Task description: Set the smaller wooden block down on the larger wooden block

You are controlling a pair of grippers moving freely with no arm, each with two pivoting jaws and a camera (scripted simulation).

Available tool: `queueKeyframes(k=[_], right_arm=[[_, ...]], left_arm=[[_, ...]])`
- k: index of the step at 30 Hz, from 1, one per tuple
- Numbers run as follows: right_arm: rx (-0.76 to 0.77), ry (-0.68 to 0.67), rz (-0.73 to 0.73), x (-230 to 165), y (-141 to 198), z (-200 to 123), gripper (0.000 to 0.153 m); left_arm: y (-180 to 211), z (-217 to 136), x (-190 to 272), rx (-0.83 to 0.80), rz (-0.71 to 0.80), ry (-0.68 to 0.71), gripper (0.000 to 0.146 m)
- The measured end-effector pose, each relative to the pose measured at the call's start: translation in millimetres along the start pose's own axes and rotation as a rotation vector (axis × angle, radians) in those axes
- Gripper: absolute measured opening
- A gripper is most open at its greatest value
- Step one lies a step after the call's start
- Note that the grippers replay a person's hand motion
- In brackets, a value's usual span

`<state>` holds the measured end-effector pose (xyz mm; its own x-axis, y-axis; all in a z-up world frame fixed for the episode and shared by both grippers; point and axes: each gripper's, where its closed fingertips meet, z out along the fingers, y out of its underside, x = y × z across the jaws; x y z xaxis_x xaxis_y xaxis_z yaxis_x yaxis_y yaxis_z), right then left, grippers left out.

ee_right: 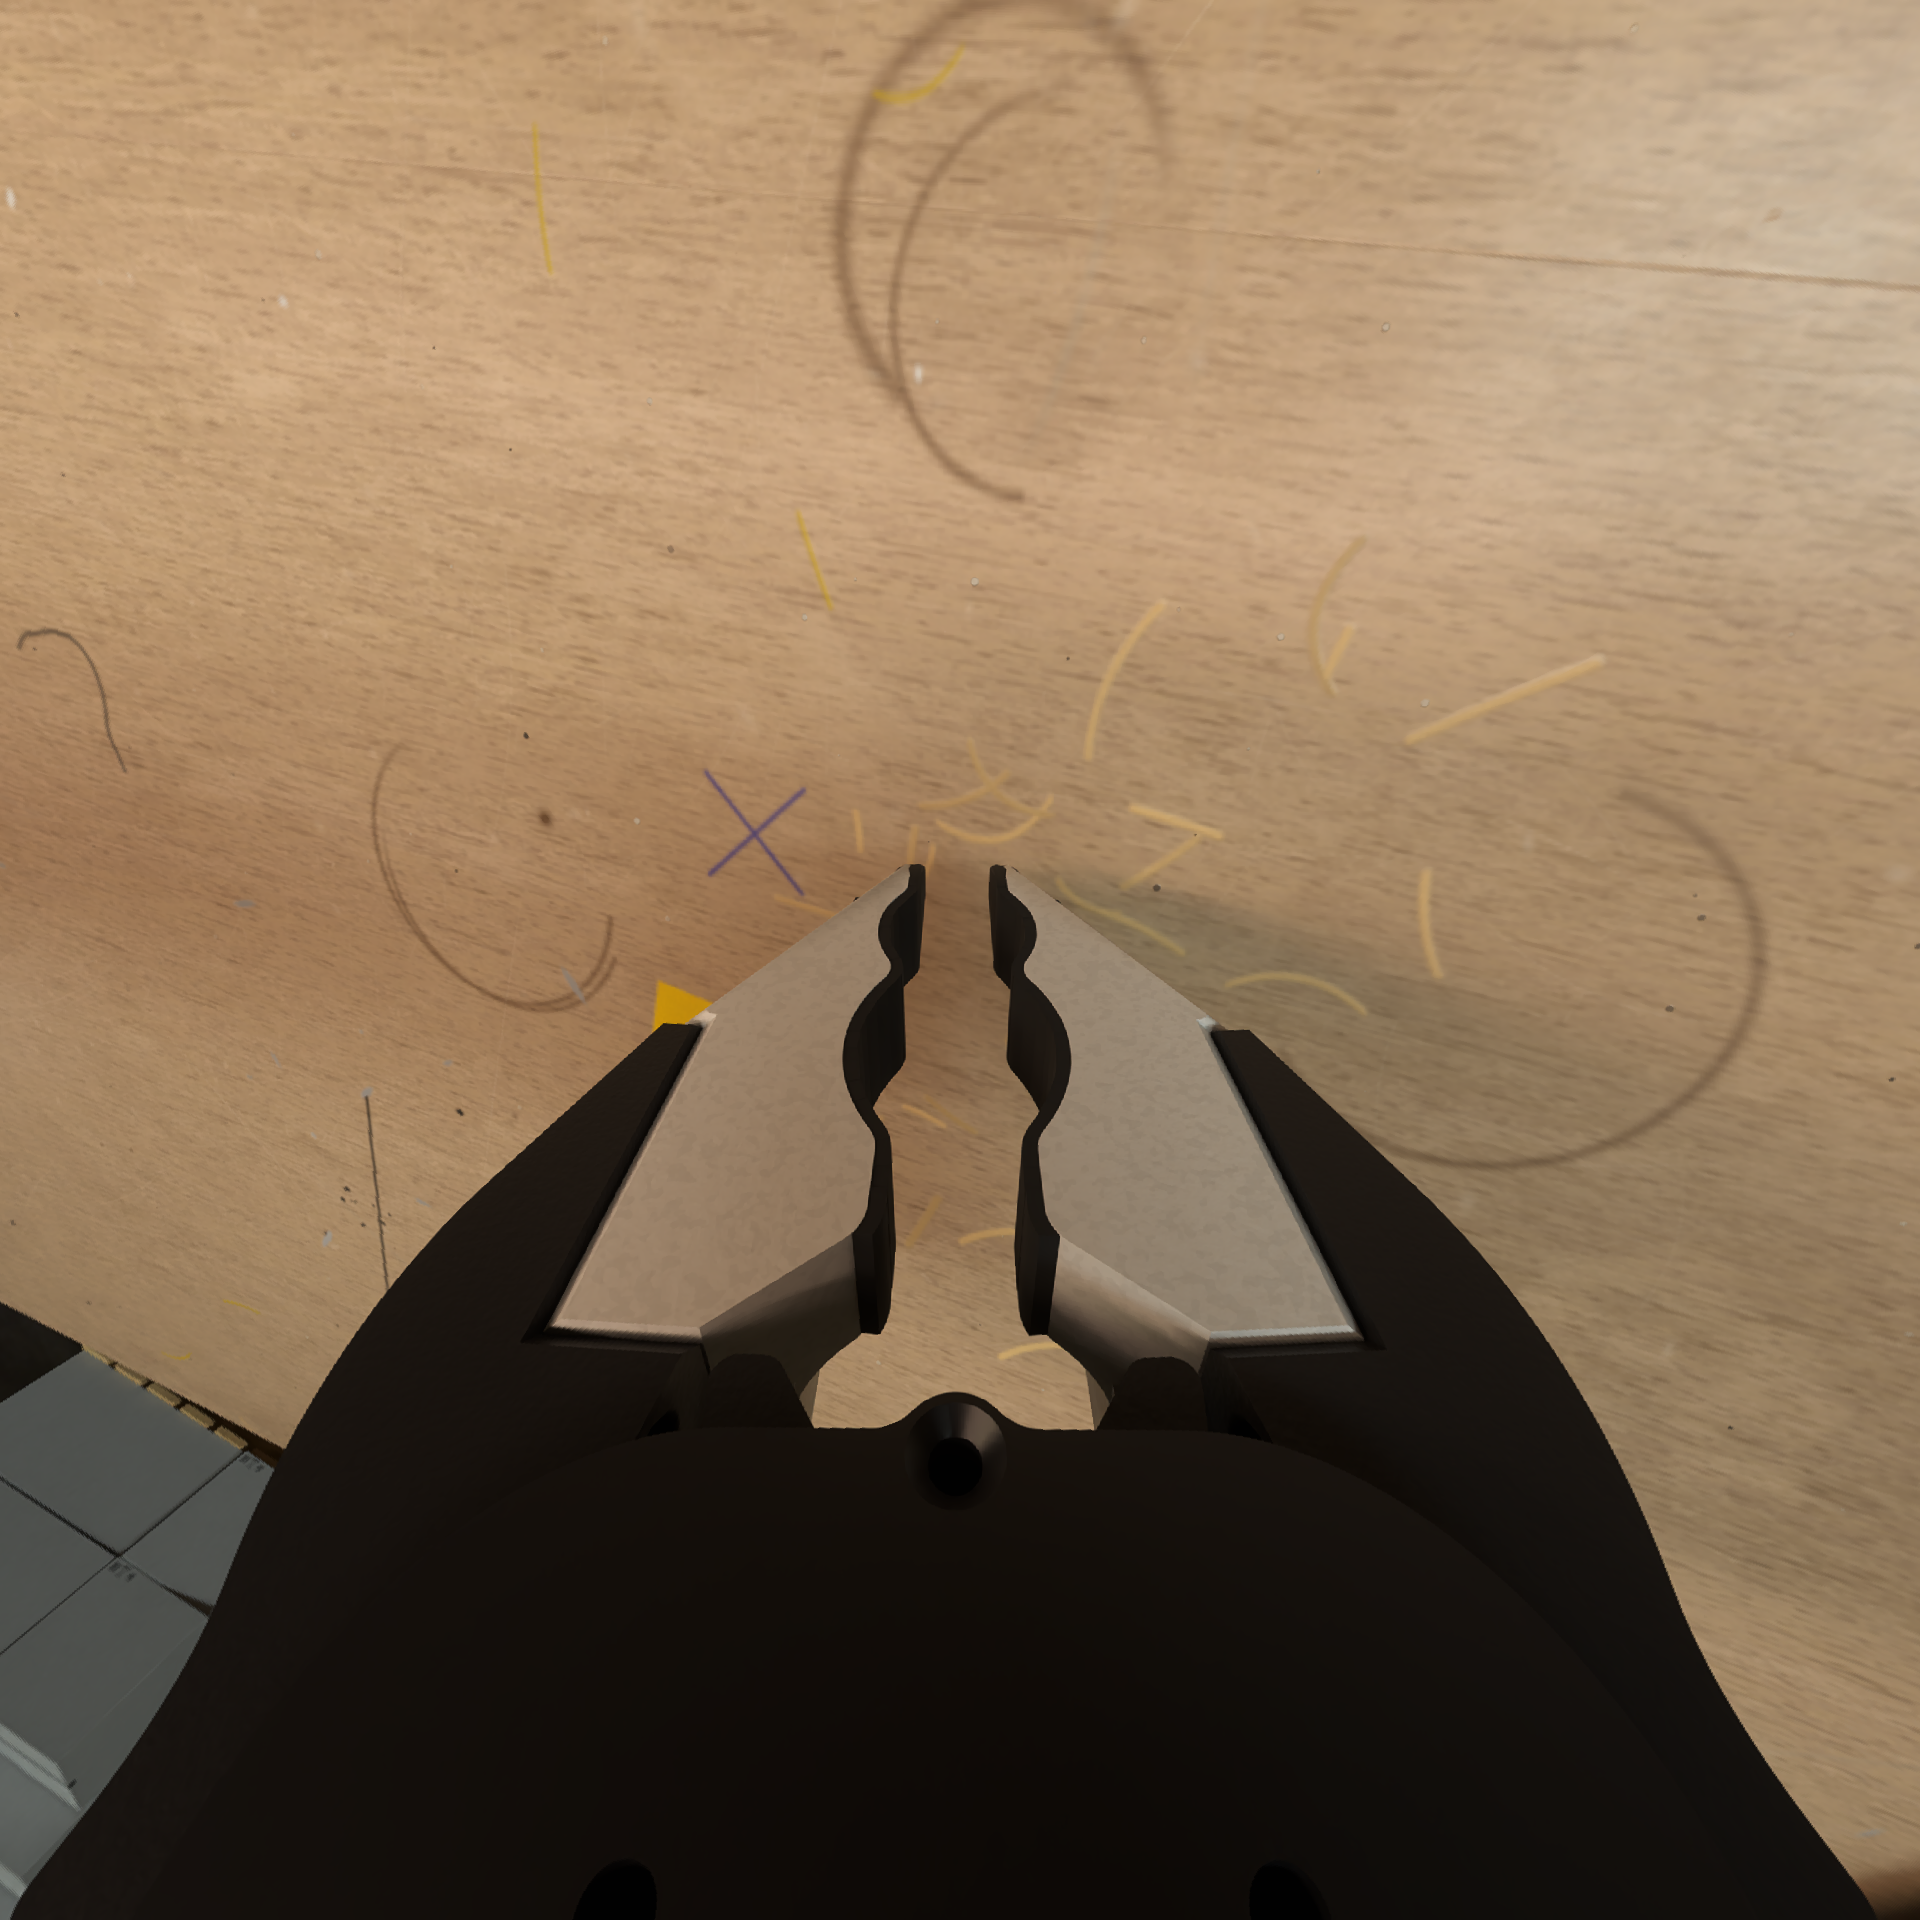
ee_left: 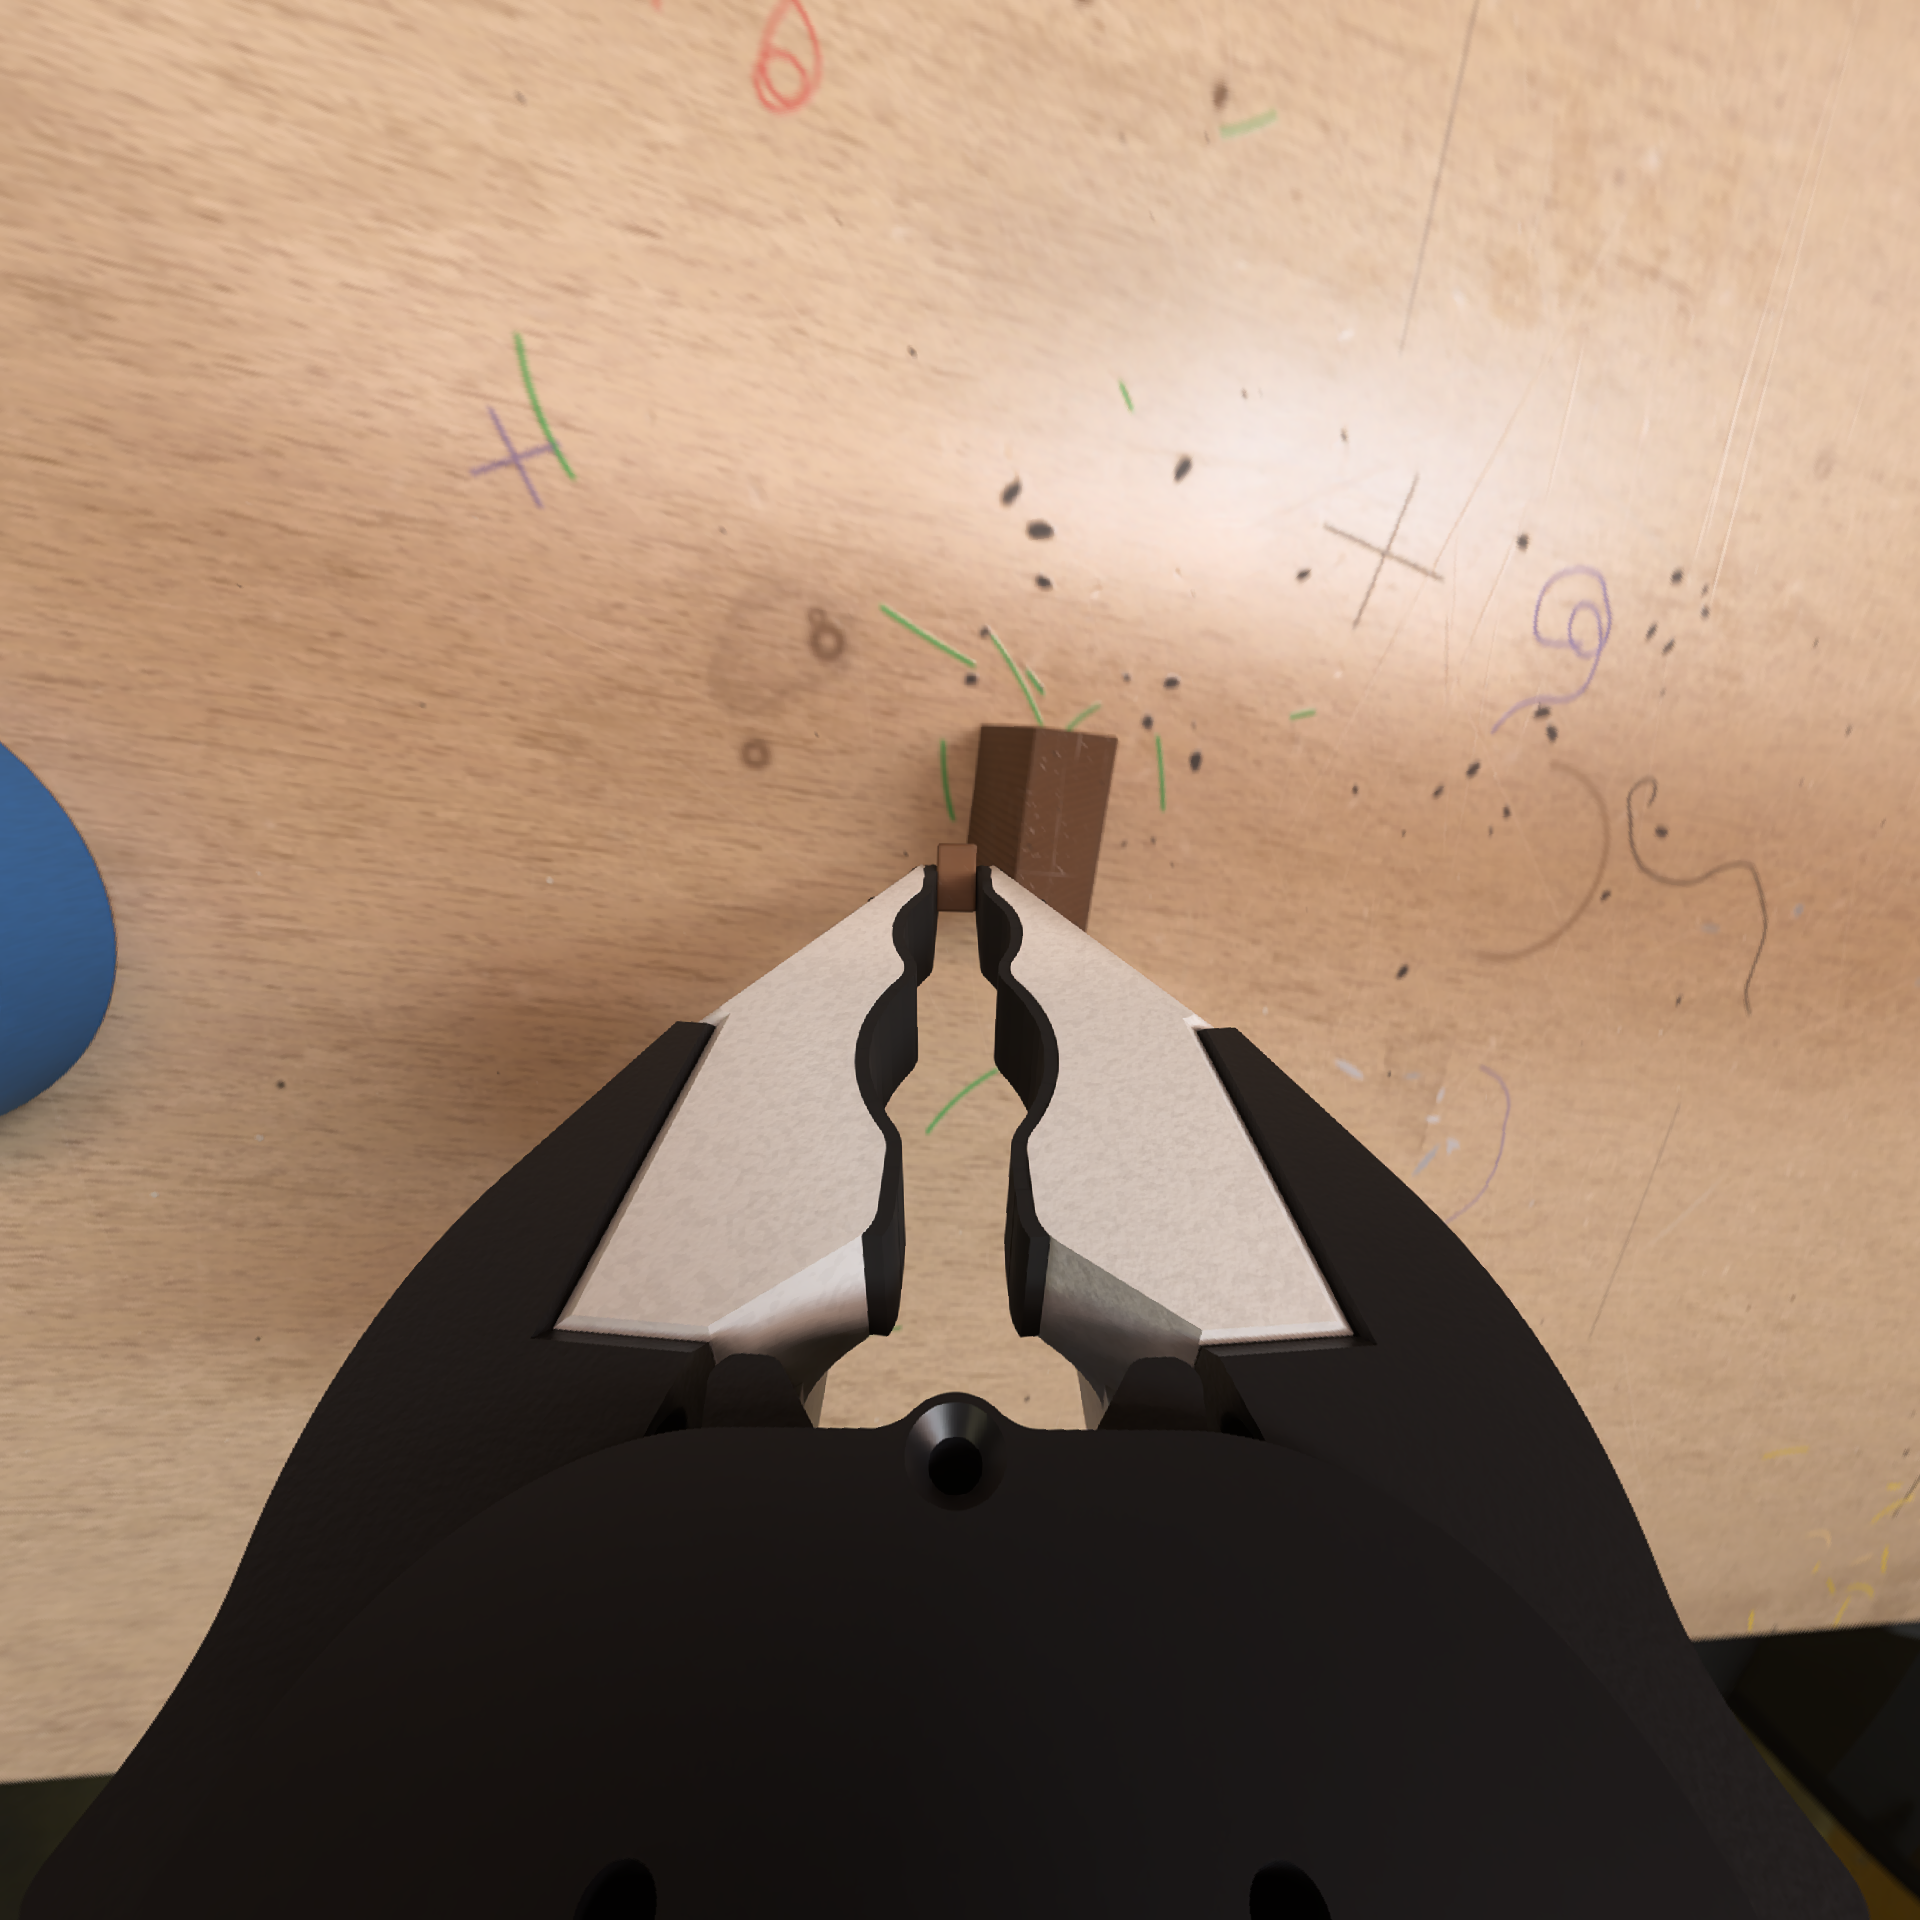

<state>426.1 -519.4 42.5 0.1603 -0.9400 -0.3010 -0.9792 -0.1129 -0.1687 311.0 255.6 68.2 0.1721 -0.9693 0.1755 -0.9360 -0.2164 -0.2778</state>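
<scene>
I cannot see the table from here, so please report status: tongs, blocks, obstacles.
Left tongs shut on smaller wooden block. Larger wooden block just beyond it, on table. Right tongs open, empty. Nothing between the blocks.

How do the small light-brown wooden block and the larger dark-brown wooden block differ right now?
The small light-brown wooden block is pinched between the left gripper's fingertips; the larger dark-brown wooden block lies free on the scribbled plywood table. The small one is paler and far smaller; the large one is darker and elongated. The small block sits at the large block's near end. Both are brown wood.
</scene>
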Motion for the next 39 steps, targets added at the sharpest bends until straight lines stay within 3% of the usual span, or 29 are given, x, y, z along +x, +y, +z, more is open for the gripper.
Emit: queueKeyframes(k=[10, 18, 22, 39], right_arm=[[0.01, -0.027, 0.0, -1, 0, 0, 0.014], [0.01, -0.027, 0.002, -1, -1, 0, 0.014], [0.01, -0.029, 0.001, -2, 1, 0, 0.015], [-0.003, -0.02, -0.023, -5, 3, 1, 0.014]], left_arm=[[7, 7, 7, 0.006, 0.184, -0.07, 0.006], [2, 9, 10, 0.055, 0.023, 0.011, 0.006], [3, 9, 13, 0.017, 0.065, -0.057, 0.006], [5, 11, 25, 0.076, 0.049, -0.011, 0.006]])
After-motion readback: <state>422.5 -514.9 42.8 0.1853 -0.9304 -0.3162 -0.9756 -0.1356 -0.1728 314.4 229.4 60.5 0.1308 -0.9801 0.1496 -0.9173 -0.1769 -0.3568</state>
